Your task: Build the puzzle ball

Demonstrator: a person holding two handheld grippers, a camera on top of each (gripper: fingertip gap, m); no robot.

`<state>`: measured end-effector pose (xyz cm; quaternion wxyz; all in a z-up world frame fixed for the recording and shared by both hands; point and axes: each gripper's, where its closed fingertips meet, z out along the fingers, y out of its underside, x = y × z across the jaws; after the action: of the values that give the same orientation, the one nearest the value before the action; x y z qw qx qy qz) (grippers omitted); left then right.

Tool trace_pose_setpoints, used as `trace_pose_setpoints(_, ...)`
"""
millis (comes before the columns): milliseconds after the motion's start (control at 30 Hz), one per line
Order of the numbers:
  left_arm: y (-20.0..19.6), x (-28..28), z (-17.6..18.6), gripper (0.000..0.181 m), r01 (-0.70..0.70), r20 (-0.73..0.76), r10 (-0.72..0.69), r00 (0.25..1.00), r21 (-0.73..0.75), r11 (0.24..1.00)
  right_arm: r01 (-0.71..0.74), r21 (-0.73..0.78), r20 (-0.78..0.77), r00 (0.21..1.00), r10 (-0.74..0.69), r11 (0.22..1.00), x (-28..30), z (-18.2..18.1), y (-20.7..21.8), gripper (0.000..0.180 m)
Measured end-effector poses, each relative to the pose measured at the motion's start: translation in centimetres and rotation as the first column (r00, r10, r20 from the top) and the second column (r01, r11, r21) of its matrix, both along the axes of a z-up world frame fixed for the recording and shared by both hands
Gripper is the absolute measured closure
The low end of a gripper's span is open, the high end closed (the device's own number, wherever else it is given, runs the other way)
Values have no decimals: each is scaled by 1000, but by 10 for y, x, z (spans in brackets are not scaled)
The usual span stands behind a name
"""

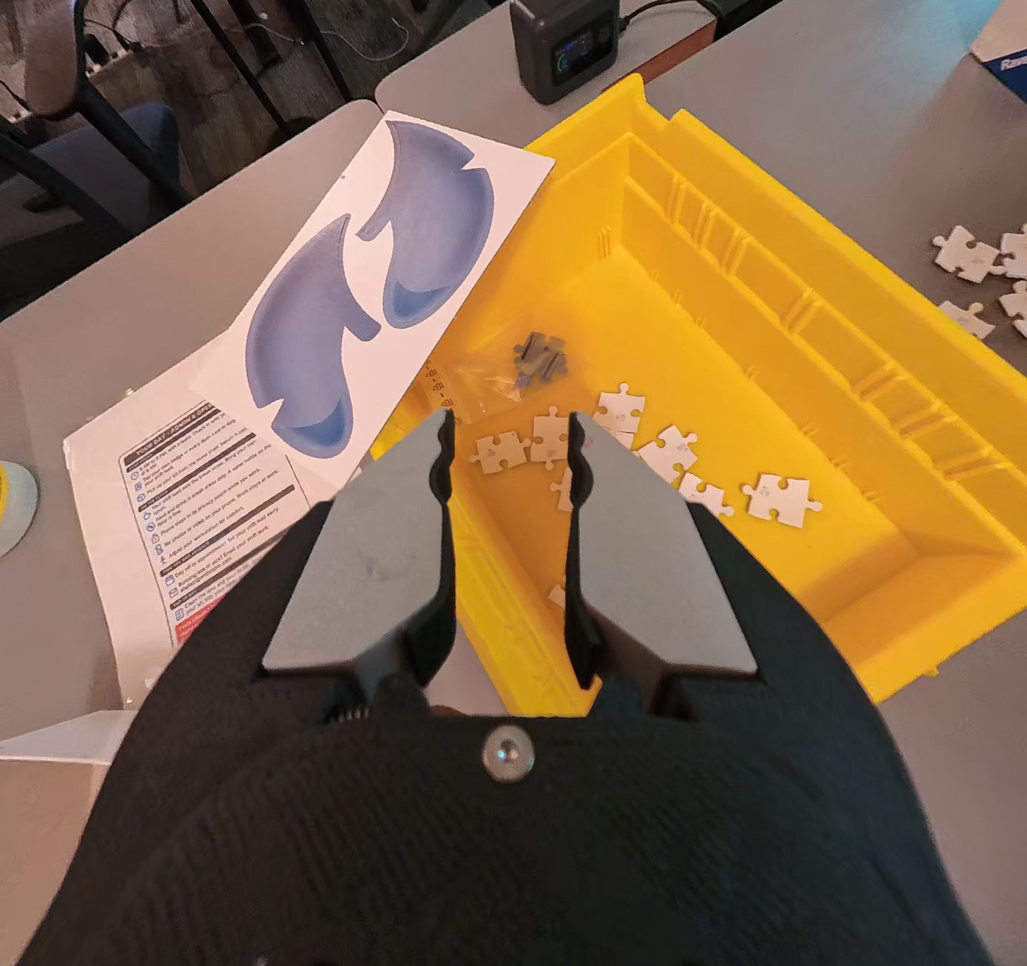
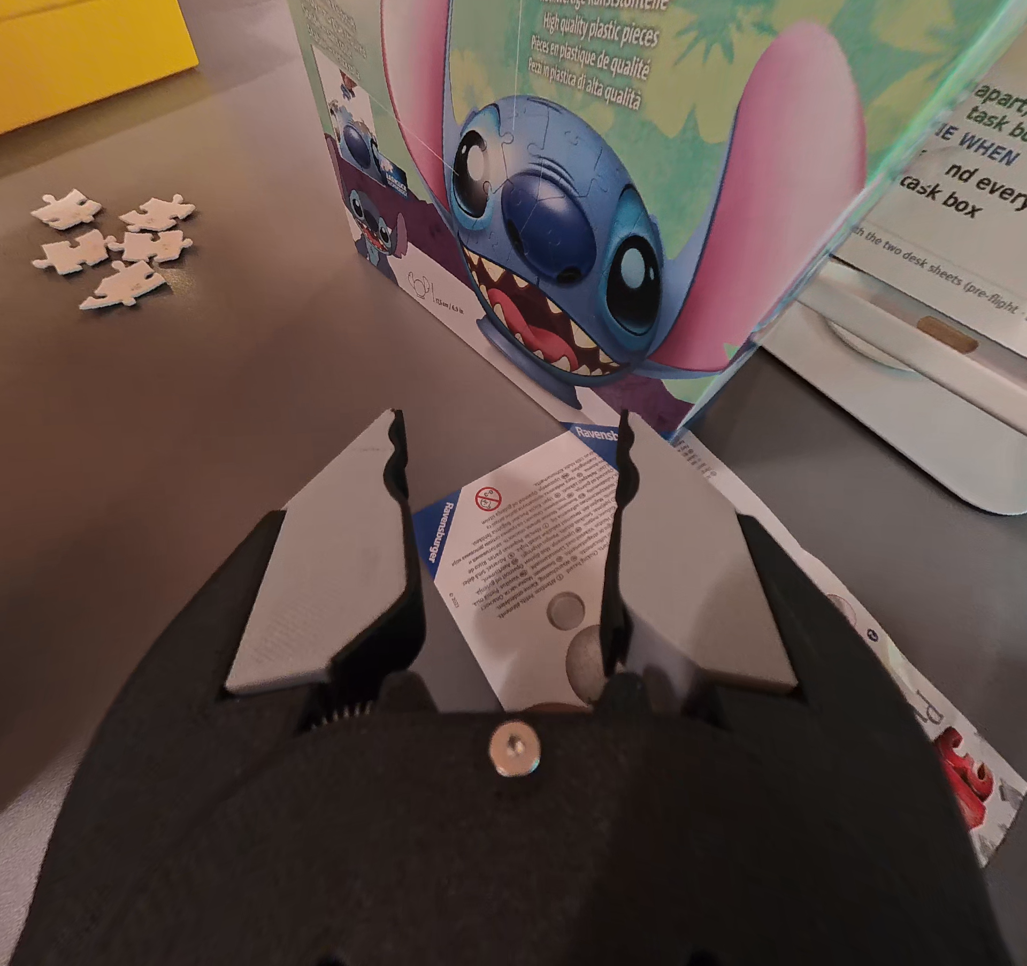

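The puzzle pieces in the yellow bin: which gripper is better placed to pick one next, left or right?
Probably left. The left gripper is open above the yellow bin, near its puzzle pieces. The right gripper is open over a leaflet, facing the puzzle box.

Bin (image 1: pixel 739 294): on the bench (image 1: pixel 139 294), right of the card sheet (image 1: pixel 389 272).
In bin: puzzle pieces (image 1: pixel 778 500), small bag (image 1: pixel 500 378).
Loose pieces (image 2: pixel 111 244): on bench, left of upright box (image 2: pixel 611 161).
Leaflet (image 2: pixel 528 539): before box.

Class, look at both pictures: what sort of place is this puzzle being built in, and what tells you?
Probably an office or workroom. Grey desks pushed together, an office chair on carpet with cables, and a printed sheet beside the yellow bin suggest a workstation, not a home.
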<state>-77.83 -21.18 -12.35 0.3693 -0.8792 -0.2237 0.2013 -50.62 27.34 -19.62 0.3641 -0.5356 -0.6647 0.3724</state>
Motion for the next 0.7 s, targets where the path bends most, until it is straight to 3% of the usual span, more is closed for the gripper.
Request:
trace_pose_setpoints(300,19,4,-16,143,54,41,-51,998,-73,996,-2,-2,3,1000,2,1000,0,-1,-2,107)
trace_pose_setpoints(700,28,-1,-15,144,60,52,-59,997,-16,998,-7,-4,7,1000,7,1000,-1,-2,-2,107)
